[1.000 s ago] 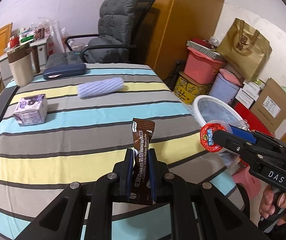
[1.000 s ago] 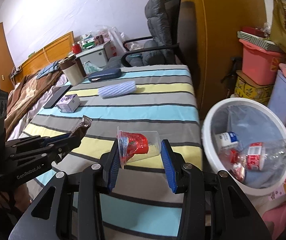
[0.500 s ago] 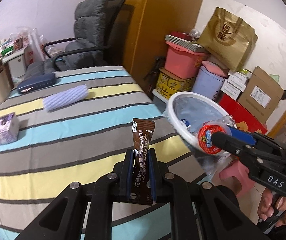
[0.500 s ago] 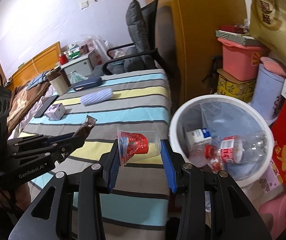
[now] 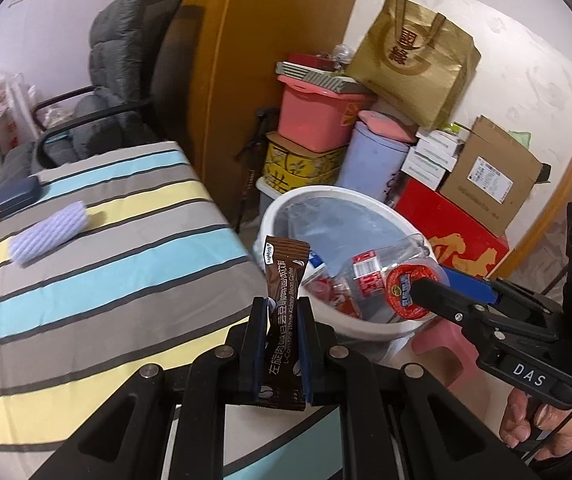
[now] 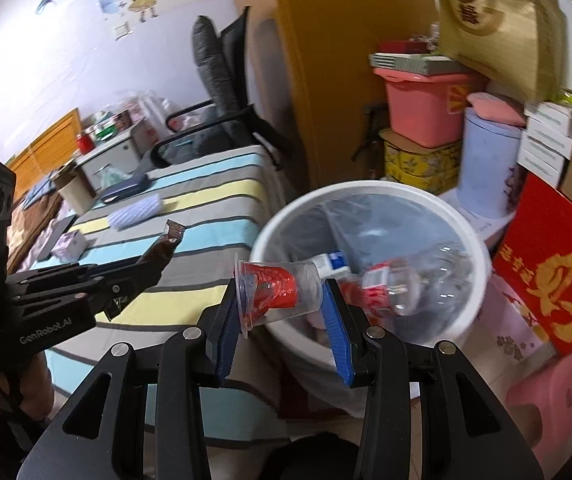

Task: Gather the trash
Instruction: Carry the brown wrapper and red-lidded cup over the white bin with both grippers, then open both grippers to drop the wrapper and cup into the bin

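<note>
My left gripper [image 5: 281, 312] is shut on a brown coffee sachet [image 5: 283, 292], held upright at the bed's right edge beside the white trash bin [image 5: 286, 204]. It also shows in the right wrist view [image 6: 153, 258], with the sachet [image 6: 165, 240] sticking out. My right gripper [image 6: 281, 300] is shut on a clear plastic cup with a red wrapper inside [image 6: 277, 292], lying sideways over the near rim of the bin [image 6: 482, 256]. In the left wrist view the cup [image 5: 410, 292] hangs over the bin. A crushed bottle [image 6: 402, 288] and cartons lie inside the bin.
The striped bed [image 5: 105, 248] holds a lilac foam roll [image 5: 47, 234], a dark case [image 5: 7, 200] and a small box [image 6: 71, 242]. An office chair [image 5: 113, 92] stands behind. Pink tubs [image 5: 318, 112], boxes, a gold bag [image 5: 414, 56] and a pink stool [image 6: 546, 392] crowd around the bin.
Both grippers have swung right from over the bed to the bin, carrying the sachet and the cup. The cup now hangs over the bin's rim.
</note>
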`<state>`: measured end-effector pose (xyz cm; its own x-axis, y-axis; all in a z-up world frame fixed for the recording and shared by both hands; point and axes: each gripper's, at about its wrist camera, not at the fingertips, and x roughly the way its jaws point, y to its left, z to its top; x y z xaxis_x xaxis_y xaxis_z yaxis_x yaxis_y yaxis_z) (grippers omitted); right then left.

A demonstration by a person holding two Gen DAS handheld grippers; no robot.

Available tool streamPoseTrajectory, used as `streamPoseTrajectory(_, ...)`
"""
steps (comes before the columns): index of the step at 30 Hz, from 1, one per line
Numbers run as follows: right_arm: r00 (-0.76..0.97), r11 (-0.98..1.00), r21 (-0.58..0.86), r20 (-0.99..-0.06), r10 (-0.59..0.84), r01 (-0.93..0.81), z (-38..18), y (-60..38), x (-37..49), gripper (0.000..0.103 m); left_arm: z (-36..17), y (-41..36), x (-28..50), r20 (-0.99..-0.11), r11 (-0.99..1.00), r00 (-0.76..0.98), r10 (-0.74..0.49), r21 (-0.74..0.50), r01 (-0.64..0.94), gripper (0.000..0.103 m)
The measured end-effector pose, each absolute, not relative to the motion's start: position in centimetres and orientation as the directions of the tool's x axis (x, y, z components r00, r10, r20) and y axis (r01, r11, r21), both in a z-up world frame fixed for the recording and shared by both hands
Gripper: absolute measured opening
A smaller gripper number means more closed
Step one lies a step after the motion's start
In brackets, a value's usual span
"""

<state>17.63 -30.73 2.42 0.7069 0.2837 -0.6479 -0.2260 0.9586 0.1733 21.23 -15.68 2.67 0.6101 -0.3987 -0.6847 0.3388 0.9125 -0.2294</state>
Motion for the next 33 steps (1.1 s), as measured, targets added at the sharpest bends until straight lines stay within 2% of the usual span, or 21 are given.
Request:
streamPoseTrajectory(17,0.694,0.975,0.187,-0.686,0.217,-0.119,0.5,-34.2,19.1,0.042,0.7,-20.7,25.4,-0.700,0.872,0.536,-0.471,-0.279,0.402,0.015)
streamPoseTrajectory(33,0.654,0.981,0.179,-0.734,0.182,-0.073,-1.2,-35.3,20.4,0.044,-1.9,-23.7,28.9,-0.727,0.860,0.488,-0.484,-0.293,0.417,0.016)
